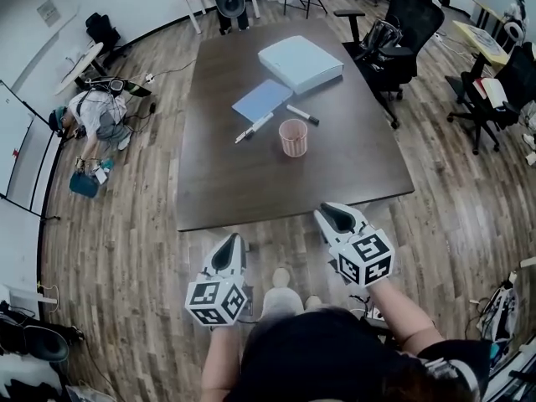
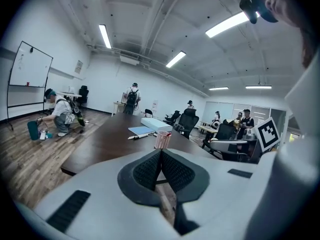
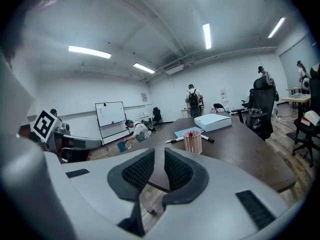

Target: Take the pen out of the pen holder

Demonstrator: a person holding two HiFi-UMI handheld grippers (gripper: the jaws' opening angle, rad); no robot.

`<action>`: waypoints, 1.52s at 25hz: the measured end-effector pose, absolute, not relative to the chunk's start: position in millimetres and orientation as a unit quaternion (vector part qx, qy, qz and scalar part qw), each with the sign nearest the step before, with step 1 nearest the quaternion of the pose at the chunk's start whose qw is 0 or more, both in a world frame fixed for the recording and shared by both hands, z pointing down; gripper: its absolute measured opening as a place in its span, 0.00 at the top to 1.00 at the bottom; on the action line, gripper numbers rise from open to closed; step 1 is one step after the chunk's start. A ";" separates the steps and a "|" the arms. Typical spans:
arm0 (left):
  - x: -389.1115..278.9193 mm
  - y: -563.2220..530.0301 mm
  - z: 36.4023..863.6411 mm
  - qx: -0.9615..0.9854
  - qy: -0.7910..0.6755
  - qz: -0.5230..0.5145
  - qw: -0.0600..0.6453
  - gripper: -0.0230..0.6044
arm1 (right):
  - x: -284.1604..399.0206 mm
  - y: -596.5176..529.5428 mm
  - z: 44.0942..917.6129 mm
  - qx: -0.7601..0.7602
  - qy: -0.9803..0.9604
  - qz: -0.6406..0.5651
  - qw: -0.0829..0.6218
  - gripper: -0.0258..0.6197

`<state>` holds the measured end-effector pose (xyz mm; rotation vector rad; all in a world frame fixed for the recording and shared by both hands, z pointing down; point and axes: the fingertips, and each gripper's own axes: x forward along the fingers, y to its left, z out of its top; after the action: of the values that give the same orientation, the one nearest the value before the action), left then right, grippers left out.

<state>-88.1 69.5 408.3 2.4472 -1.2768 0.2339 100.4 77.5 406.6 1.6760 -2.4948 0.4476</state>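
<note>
Office room, wood-plank floor, dark brown table (image 1: 251, 182) at centre.

- Pink mesh pen holder (image 1: 293, 137): upright, middle of table, right of centre. Red-tipped pen (image 3: 191, 133) standing inside, tip just above the rim.
- White marker (image 1: 254, 128): flat on table, far-left of the holder.
- Black marker (image 1: 302, 115): flat, just beyond the holder.
- Blue notebook (image 1: 262, 100): beyond the markers.
- White box (image 1: 300, 63): far end, beside the notebook.
- Left gripper (image 1: 230, 243): over the floor, short of the near table edge; jaws pressed together, nothing between.
- Right gripper (image 1: 328, 213): just off the near edge, well apart from the holder; jaws a narrow gap apart, empty.
- Black office chair (image 1: 402, 32): far right.
- Person (image 1: 96, 115): crouched on floor, far left.
</note>
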 end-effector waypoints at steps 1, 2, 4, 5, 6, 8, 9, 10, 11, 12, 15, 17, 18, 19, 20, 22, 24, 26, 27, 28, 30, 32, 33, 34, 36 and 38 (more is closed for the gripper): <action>-87.0 64.3 407.6 0.871 -0.450 0.084 0.182 0.92 | 100.5 73.5 405.4 0.552 -0.819 0.145 0.051 0.86; -86.0 58.8 407.0 0.873 -0.446 0.084 0.179 0.92 | 100.3 69.1 404.5 0.554 -0.818 0.144 0.052 0.86; -84.9 47.8 406.7 0.877 -0.438 0.085 0.177 0.92 | 99.1 60.7 403.5 0.557 -0.816 0.143 0.055 0.85; -84.7 41.9 406.8 0.879 -0.434 0.086 0.178 0.92 | 98.3 56.1 402.9 0.559 -0.815 0.142 0.056 0.84; -84.4 35.6 406.9 0.881 -0.430 0.086 0.179 0.92 | 97.4 50.9 401.9 0.561 -0.814 0.142 0.056 0.84; -83.6 22.6 407.2 0.884 -0.422 0.087 0.181 0.92 | 96.3 39.4 400.0 0.565 -0.811 0.140 0.059 0.81; -83.5 15.9 407.5 0.885 -0.419 0.088 0.182 0.92 | 96.0 33.2 399.5 0.567 -0.809 0.139 0.061 0.79; -83.7 8.8 408.0 0.887 -0.416 0.089 0.183 0.92 | 95.9 26.8 399.0 0.570 -0.807 0.138 0.063 0.78; -84.3 1.5 408.5 0.888 -0.413 0.090 0.184 0.92 | 95.6 20.2 398.5 0.574 -0.805 0.137 0.065 0.78; -85.6 -5.9 408.9 0.888 -0.410 0.090 0.184 0.92 | 95.0 13.7 397.9 0.577 -0.803 0.137 0.067 0.77; -91.4 -26.7 411.5 0.892 -0.402 0.092 0.187 0.92 | 91.8 -5.4 398.0 0.586 -0.795 0.136 0.072 0.76; -95.4 -39.9 414.1 0.894 -0.396 0.093 0.188 0.92 | 90.5 -17.9 398.7 0.594 -0.790 0.136 0.074 0.75; -97.2 -46.7 415.2 0.895 -0.393 0.093 0.190 0.92 | 90.4 -24.2 398.7 0.598 -0.787 0.136 0.074 0.75; -98.7 -53.8 416.1 0.896 -0.389 0.092 0.191 0.92 | 90.6 -30.6 398.6 0.602 -0.783 0.134 0.075 0.75; -99.9 -61.1 416.8 0.898 -0.386 0.090 0.192 0.92 | 91.0 -37.2 398.3 0.607 -0.780 0.133 0.076 0.75; -100.8 -76.1 417.7 0.900 -0.380 0.089 0.193 0.92 | 92.4 -50.4 398.3 0.617 -0.772 0.132 0.078 0.75; -100.2 -89.4 418.5 0.904 -0.370 0.091 0.194 0.92 | 92.9 -62.1 399.7 0.627 -0.763 0.137 0.080 0.75; -99.7 -100.4 419.8 0.908 -0.358 0.095 0.194 0.92 | 91.9 -71.8 402.3 0.634 -0.756 0.141 0.084 0.75; -100.1 -105.8 420.5 0.910 -0.353 0.096 0.194 0.92 | 91.5 -76.0 403.6 0.637 -0.753 0.143 0.087 0.75; -100.8 -111.1 421.1 0.912 -0.348 0.096 0.193 0.92 | 91.5 -79.8 404.4 0.640 -0.750 0.143 0.090 0.75; -102.9 -122.0 423.5 0.914 -0.343 0.095 0.193 0.92 | 92.6 -86.0 404.6 0.647 -0.743 0.140 0.096 0.75; -102.6 -132.5 427.5 0.914 -0.341 0.096 0.197 0.92 | 95.7 -91.2 404.8 0.654 -0.737 0.137 0.102 0.75; -101.1 -136.4 429.6 0.914 -0.340 0.096 0.200 0.92 | 97.9 -93.4 405.6 0.656 -0.735 0.136 0.106 0.75; -98.8 -139.0 431.6 0.913 -0.339 0.095 0.204 0.92 | 100.4 -95.3 407.0 0.657 -0.734 0.137 0.109 0.75; -93.3 -143.0 434.9 0.913 -0.336 0.095 0.210 0.92 | 106.3 -100.6 410.3 0.658 -0.732 0.139 0.113 0.75; -86.2 -148.7 436.7 0.913 -0.336 0.097 0.212 0.92 | 112.7 -109.3 412.6 0.657 -0.732 0.139 0.114 0.75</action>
<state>-86.2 -148.7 436.7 2.5357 -0.9325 0.2688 112.7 -109.3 412.6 1.9250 -2.1476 0.4077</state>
